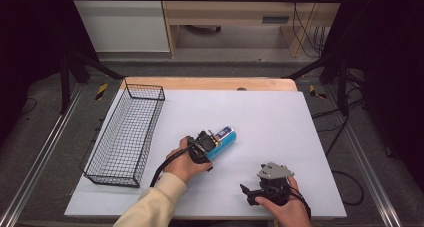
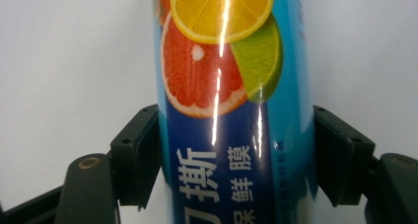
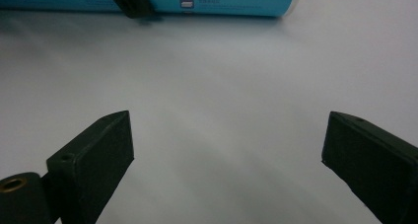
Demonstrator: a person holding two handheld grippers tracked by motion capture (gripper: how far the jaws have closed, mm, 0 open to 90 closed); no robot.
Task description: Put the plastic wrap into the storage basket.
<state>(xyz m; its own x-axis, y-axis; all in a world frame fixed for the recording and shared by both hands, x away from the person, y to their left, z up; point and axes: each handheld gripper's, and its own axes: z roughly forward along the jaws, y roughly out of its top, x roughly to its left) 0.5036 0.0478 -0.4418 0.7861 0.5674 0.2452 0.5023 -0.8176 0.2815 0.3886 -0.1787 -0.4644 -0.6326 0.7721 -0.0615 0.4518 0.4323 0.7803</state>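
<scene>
Blue tube (image 1: pixel 223 142) with citrus-slice print lies on its side near the middle of the white table (image 1: pixel 280 117). Long axis runs on a diagonal in the high view: cap end up and to the right, other end toward the person.

Left gripper (image 1: pixel 206 146) is on the tube's near end. In the left gripper view the tube (image 2: pixel 222 110) runs straight away between the two black fingers (image 2: pixel 135 157), its axis in line with the camera; both pads touch its sides, so the fingers are pinching it across its width, not along its length.

Wire basket (image 1: pixel 127 132) stands well apart to the left, long side roughly parallel to the table edge. Judgement: any carry goes leftward, and the tube's axis would need turning to match the basket.

Right gripper (image 1: pixel 250 193) rests near the front edge, farther from the tube, fingers (image 3: pixel 98 150) spread with nothing between.
</scene>
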